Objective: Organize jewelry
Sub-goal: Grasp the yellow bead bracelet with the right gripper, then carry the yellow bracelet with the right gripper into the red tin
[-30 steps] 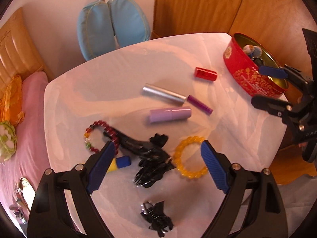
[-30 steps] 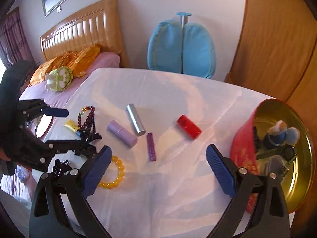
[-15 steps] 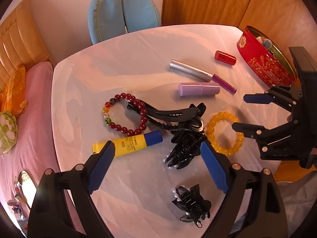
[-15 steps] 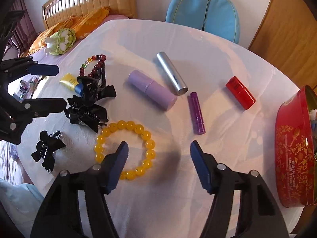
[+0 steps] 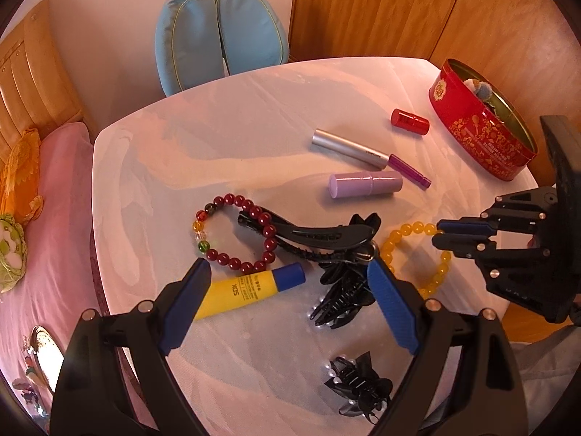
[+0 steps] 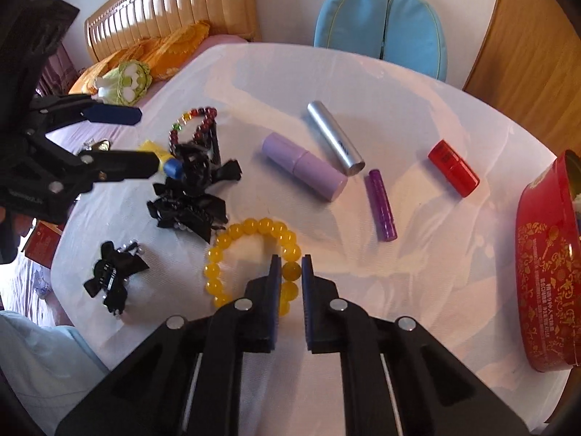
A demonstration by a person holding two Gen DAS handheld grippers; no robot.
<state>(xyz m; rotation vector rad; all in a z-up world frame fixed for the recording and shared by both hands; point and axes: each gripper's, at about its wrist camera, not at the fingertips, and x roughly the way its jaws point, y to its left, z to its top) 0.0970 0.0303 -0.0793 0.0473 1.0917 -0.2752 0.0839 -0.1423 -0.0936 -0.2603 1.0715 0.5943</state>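
- The right gripper (image 6: 288,272) is low over the table (image 6: 417,116), and its two fingers are clenched on the near side of the yellow bracelet (image 6: 250,227), with one bead pressed between the blue pads.
- In the left wrist view the same grip shows from the side: the right gripper (image 5: 441,234) meets the yellow bracelet (image 5: 410,230) at its far edge, and the rest of the ring lies flat on the cloth.
- The left gripper (image 5: 287,309) is released, with its fingers wide apart, and it holds nothing. It hangs above the yellow tube (image 5: 250,290) and the black hair clips (image 5: 337,301).
- I judge that the step in hand is to lift the bracelet and carry it to the red tin (image 6: 544,272), which stands open at the right edge of the table.
- To do it well, lift straight up first. The far side of the ring lies just beside the black clips, and a sideways pull could drag them along.
- The beads are round and smooth, so one may slip out of the pads. A firm and steady squeeze seems needed.
- The ring will hang and swing when it is free, so it is better to move slowly over the purple tube (image 6: 381,205) and the red lipstick (image 6: 454,168).
- The dark red bracelet (image 5: 236,234) lies partly under the long black clip (image 5: 316,234); it probably needs the clip moved first.
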